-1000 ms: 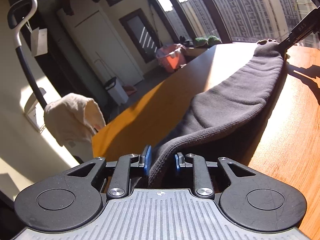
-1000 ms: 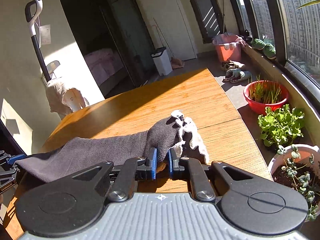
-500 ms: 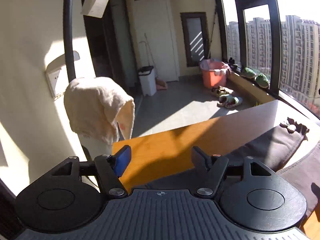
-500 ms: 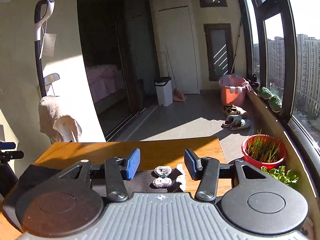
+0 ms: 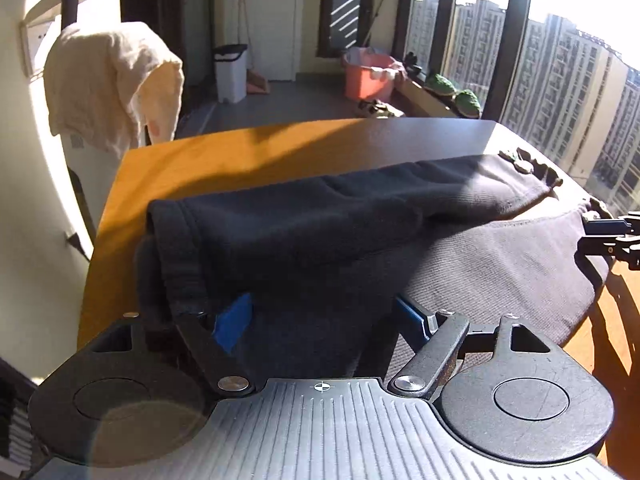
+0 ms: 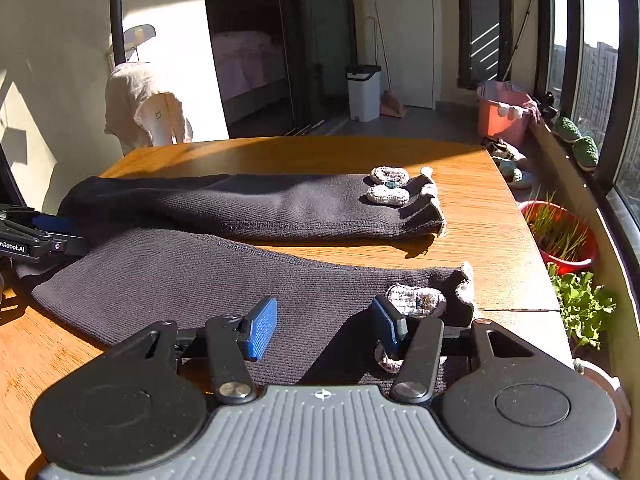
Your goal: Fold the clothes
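Nearest in the right wrist view, the right gripper (image 6: 322, 326) has its blue-padded fingers (image 6: 260, 328) spread wide with nothing between them, poised just above the near leg of a pair of dark knit trousers (image 6: 224, 280) lying on the wooden worktop (image 6: 492, 216). That near leg runs left to right across the worktop, and its cuff at the right end carries a pale crocheted trim (image 6: 416, 299) just beside the right finger. The second leg lies farther back, roughly parallel, with a strip of bare wood between the two toward the right, and its cuff bears two pale crocheted ovals (image 6: 388, 186). At the far left edge of this view the left gripper's dark frame sits at the waist end of the trousers. In the left wrist view, the left gripper (image 5: 324, 320) also has its fingers (image 5: 232, 320) wide apart, gripping nothing, with the bunched waistband (image 5: 176, 256) lying over and around the left finger. Beyond the worktop stand a chair draped with a cream cloth (image 6: 144, 104), a white bin (image 6: 363, 92), a pink bucket (image 6: 505, 118), and, at the right below the windows, a red pot (image 6: 560, 240) of grass.
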The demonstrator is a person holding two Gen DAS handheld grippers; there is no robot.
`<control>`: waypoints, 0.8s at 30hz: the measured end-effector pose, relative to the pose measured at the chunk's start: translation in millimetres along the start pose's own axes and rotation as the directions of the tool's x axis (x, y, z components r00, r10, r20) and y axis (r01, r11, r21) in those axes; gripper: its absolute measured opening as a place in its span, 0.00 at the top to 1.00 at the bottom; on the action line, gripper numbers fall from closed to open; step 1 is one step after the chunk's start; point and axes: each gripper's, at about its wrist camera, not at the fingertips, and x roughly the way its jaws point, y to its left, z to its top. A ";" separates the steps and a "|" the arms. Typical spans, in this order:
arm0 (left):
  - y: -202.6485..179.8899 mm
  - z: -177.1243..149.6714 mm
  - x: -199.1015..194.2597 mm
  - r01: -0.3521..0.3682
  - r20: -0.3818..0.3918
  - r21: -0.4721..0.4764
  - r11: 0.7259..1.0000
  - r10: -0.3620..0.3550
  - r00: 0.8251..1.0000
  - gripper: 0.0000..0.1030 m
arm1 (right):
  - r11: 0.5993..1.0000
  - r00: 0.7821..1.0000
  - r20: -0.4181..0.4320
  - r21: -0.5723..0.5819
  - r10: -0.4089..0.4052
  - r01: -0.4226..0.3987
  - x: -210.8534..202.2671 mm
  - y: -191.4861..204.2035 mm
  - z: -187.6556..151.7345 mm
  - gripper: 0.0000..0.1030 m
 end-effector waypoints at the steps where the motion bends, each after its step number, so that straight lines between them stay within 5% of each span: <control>1: -0.9 6.5 10.6 -0.008 0.012 0.015 1.000 0.007 1.000 0.18 | 1.000 1.000 0.004 0.000 -0.017 0.017 4.8 -1.0 3.9 0.48; 5: -0.4 34.7 46.7 -0.013 0.037 0.016 1.000 0.013 0.999 0.17 | 0.997 0.997 0.019 -0.013 -0.073 0.073 23.0 -3.8 15.8 0.48; 9: 2.4 43.0 39.5 -0.012 0.025 -0.062 0.998 0.014 1.000 0.19 | 0.997 0.997 0.020 -0.010 -0.077 0.077 18.4 -2.7 14.1 0.47; 13: -10.2 16.6 -3.4 0.083 0.079 -0.055 0.995 -0.078 0.994 0.06 | 0.999 0.997 0.057 -0.010 -0.046 0.046 2.6 4.0 10.4 0.42; 17: -17.7 -10.0 -6.1 0.093 0.018 -0.047 0.995 -0.092 0.996 0.06 | 0.998 0.989 0.132 0.004 -0.059 0.059 5.0 1.2 36.5 0.32; 21: -16.8 -15.2 -10.5 0.084 0.044 -0.059 0.995 -0.081 0.996 0.06 | 0.985 0.999 0.043 0.171 0.024 -0.031 45.0 -27.4 67.7 0.30; 24: -16.1 -14.8 -13.2 0.082 0.042 -0.081 0.993 -0.079 0.996 0.06 | 0.977 1.000 -0.005 0.215 -0.003 0.004 76.8 -38.1 73.4 0.30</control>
